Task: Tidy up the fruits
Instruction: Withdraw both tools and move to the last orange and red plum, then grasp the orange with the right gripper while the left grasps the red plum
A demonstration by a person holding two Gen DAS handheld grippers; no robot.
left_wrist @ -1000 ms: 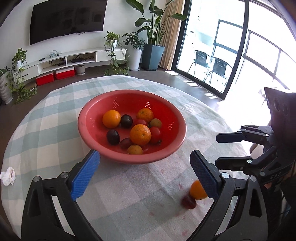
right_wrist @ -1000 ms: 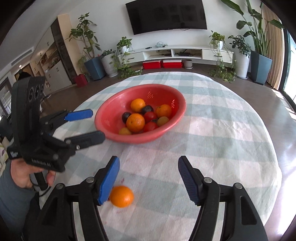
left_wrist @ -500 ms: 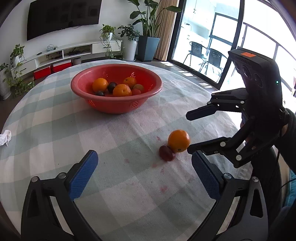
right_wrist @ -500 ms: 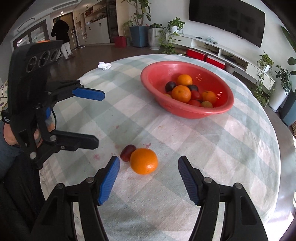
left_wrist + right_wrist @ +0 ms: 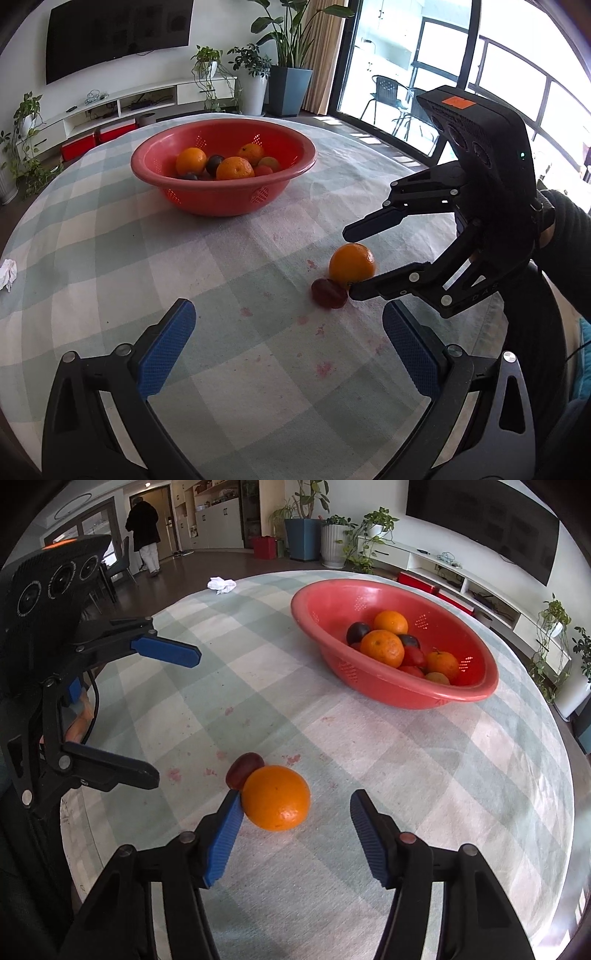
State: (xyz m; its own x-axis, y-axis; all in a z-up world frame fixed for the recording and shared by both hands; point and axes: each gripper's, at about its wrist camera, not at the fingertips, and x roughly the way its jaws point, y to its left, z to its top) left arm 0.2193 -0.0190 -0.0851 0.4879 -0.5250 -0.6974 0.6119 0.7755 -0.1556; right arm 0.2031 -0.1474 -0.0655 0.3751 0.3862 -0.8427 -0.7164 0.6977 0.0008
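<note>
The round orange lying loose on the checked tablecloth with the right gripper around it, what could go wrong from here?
1. The round orange sits off-centre in the right gripper, whose jaws have just been closing: one pad is at its side, the other apart, so it may roll out.
2. The small dark red fruit touches the orange and could get nudged along the checked tablecloth.
3. The open left gripper is close, so the two could bump.

Crumpled tissue [image 5: 221, 585] at table edge — wall TV [image 5: 118, 35], potted plants [image 5: 286, 55].
</note>
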